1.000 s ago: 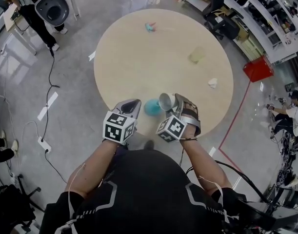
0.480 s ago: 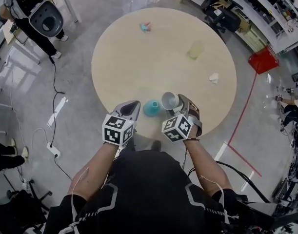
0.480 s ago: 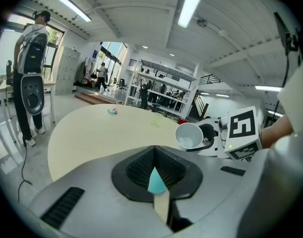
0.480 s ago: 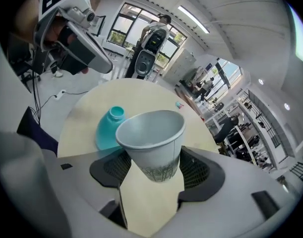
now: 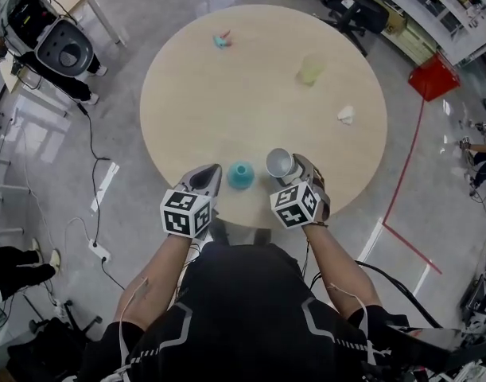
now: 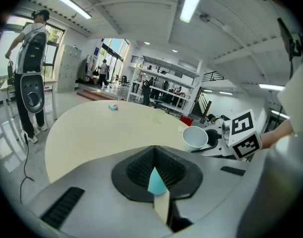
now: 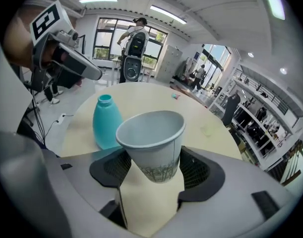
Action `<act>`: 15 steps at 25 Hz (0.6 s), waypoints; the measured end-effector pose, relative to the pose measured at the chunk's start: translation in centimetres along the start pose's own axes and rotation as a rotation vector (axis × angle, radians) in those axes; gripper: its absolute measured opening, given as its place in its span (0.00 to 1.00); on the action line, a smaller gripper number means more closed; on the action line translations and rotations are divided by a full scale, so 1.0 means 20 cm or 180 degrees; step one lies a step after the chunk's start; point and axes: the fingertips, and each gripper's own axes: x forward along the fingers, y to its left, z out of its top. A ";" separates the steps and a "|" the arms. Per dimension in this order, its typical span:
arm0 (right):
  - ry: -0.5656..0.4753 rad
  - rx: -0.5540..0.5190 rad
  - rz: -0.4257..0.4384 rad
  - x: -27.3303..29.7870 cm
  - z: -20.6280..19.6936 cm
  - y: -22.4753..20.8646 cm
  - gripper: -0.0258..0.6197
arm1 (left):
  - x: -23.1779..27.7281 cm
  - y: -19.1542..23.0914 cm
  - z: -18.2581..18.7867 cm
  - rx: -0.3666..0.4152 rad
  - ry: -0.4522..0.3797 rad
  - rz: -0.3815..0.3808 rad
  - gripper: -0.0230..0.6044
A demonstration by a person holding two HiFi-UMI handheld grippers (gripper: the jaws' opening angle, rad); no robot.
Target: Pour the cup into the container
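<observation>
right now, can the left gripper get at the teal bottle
Probably yes. The teal bottle stands just ahead of the left gripper, nothing between them. Its jaws are together, though, so they would need to open first. The right gripper, holding the cup, is on the bottle's other side.

far item: teal and pink, too small to name
white scrap: at the right, too small to identify
teal bottle: left gripper view shows a sliver only
paper cup: from above, lower part hidden inside the right gripper
</observation>
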 end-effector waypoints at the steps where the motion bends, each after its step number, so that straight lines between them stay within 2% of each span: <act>1: -0.0014 0.0094 0.0046 0.01 -0.02 0.00 0.52 | 0.01 0.00 -0.01 -0.0016 0.0009 0.0003 0.04; 8: 0.0006 0.0510 0.0260 0.10 -0.16 0.02 0.52 | 0.07 0.01 -0.05 -0.0047 0.0068 0.0026 0.04; 15: -0.0213 0.0948 0.0390 0.15 -0.23 0.02 0.52 | 0.13 0.04 -0.11 -0.0151 0.0152 0.0075 0.04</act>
